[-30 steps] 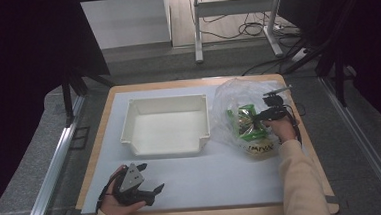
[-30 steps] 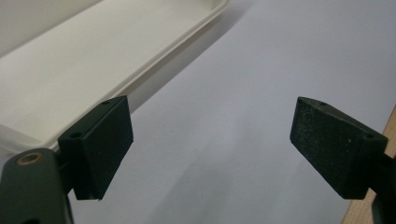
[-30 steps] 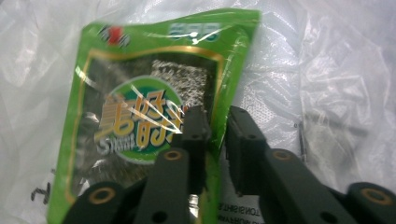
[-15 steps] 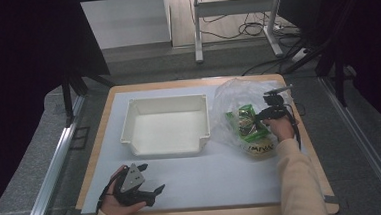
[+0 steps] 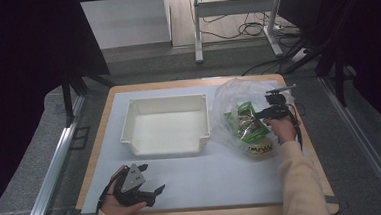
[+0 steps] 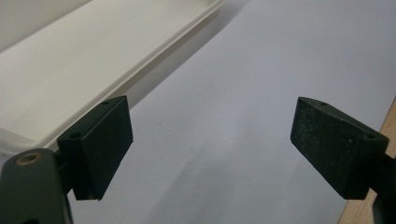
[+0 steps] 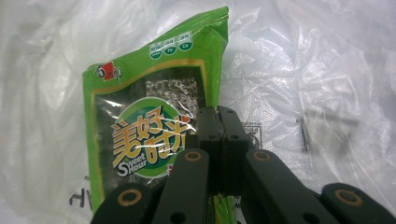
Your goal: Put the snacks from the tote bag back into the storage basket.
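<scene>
Two tools: right tool [image 7: 219, 135] just clenched onto the green snack packet [image 7: 144, 135] edge; left tool [image 6: 210, 149] gapes wide, holding nothing.

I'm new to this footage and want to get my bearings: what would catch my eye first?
The bright green snack packet inside the clear plastic bag, at the table's right, stands out; the right gripper has its jaws shut on the packet's edge. Next comes the empty white bin mid-table, with the left gripper open near the front edge.

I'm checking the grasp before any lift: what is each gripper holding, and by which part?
The right gripper is shut on the green snack packet, pinching its right edge inside the clear plastic bag. The left gripper is open, holding nothing.
</scene>
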The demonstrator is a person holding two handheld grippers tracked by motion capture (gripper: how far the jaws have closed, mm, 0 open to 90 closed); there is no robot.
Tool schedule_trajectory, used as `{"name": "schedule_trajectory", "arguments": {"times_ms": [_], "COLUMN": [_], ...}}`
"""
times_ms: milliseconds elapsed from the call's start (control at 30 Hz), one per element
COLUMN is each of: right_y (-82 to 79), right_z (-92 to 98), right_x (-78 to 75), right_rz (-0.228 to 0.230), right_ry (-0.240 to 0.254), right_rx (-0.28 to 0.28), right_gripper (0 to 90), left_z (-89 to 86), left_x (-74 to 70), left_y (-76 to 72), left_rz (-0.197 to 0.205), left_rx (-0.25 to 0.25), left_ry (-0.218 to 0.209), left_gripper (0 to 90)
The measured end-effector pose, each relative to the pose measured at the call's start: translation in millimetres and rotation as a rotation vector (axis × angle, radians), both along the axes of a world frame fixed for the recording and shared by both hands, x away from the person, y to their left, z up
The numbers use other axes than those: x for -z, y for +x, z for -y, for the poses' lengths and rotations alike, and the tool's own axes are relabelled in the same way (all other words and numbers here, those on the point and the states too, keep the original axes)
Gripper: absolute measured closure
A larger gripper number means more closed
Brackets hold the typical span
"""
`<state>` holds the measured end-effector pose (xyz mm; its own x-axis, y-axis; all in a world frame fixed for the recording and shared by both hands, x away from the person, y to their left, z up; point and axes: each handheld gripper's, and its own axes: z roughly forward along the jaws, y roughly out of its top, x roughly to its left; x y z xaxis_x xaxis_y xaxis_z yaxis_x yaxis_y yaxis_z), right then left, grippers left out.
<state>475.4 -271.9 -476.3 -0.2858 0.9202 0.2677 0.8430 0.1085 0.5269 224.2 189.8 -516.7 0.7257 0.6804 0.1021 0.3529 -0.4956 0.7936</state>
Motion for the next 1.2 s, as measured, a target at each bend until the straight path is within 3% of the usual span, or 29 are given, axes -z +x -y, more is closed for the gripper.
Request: {"name": "schedule_trajectory", "arguments": {"times_ms": [500, 667, 1200], "right_y": [-10.5, -15.4, -23.2], "right_z": [7.9, 15.7, 43.0], "right_x": [-20.9, -31.0, -44.1], "right_rz": [0.076, 0.11, 0.153], "right_ry": [0.026, 0.047, 0.06], "right_rx": [0.016, 0.041, 0.119], "right_gripper": [90.0, 90.0, 90.0], "left_z": [0.6, 0.9, 1.4], "left_x": [0.6, 0.6, 1.2], "left_y": [0.0, -0.1, 0.1], "left_rz": [-0.005, -0.004, -0.007], "left_rx": [0.001, 0.0, 0.0], "left_ry": [0.002, 0.002, 0.003], "left_gripper": [12.8, 12.9, 12.8]}}
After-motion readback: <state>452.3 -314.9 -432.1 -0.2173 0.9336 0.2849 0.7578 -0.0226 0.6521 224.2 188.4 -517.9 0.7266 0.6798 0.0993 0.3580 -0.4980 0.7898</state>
